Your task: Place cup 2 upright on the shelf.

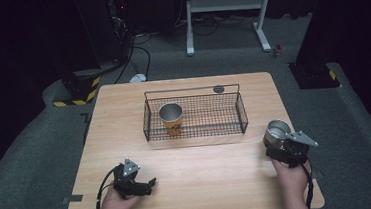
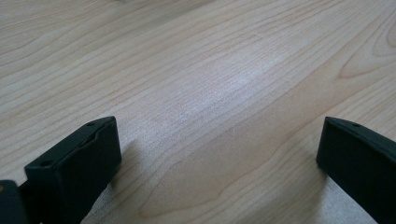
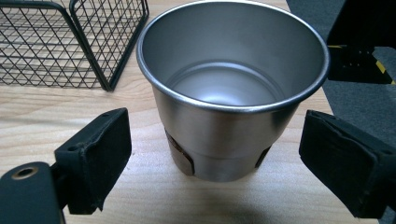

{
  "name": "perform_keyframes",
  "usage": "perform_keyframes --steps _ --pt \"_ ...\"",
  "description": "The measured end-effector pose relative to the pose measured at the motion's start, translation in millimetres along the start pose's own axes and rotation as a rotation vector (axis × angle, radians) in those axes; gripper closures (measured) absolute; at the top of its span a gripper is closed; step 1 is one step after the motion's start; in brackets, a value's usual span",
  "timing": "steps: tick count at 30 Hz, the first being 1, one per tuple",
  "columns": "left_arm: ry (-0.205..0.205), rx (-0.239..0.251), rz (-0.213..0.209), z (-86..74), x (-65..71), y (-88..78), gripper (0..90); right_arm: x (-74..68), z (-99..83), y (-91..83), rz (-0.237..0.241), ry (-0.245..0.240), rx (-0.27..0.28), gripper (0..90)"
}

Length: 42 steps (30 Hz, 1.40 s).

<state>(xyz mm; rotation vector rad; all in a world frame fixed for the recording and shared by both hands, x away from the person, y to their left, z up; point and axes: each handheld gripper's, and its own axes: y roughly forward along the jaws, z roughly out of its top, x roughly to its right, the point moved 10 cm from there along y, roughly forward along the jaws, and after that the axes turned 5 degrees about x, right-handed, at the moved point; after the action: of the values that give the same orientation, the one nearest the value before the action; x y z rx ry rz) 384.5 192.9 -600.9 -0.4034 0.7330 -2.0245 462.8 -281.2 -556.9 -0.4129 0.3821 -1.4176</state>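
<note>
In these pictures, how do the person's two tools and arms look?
Both tools are black. The left tool and right tool each carry a grey three-cornered plate on top and trail a black cable. Their jaws are blocky, with dark pads. The forearms show no sleeves.

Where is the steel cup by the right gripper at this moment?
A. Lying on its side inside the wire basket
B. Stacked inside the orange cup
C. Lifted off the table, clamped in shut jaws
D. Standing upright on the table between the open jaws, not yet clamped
D: in the right gripper view the steel cup stands upright on the table, with the right gripper jaws apart on either side and gaps to its wall.
</note>
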Motion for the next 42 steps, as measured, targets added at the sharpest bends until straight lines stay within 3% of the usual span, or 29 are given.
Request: perform_keyframes --steps 10,21,29,34,42 --pt "0.003 0.001 -0.002 -0.6 0.5 -0.7 0.3 0.5 0.5 8.6 0.003 0.008 0.003 9.5" --pt "0.005 -0.001 -0.004 -0.9 0.5 -1.1 0.2 0.6 12.5 17.2 -0.008 0.012 0.023 9.5" --pt "0.005 -0.002 -0.004 -1.1 0.6 -1.3 0.2 7.2 13.4 25.8 -0.003 0.045 0.038 11.3" --pt "0.006 -0.002 -0.004 -1.1 0.6 -1.3 0.3 4.6 15.4 25.5 0.004 0.02 0.058 17.9" --pt "0.006 -0.001 -0.004 -1.0 0.5 -1.2 0.3 1.8 14.4 23.4 0.006 0.014 0.048 18.1"
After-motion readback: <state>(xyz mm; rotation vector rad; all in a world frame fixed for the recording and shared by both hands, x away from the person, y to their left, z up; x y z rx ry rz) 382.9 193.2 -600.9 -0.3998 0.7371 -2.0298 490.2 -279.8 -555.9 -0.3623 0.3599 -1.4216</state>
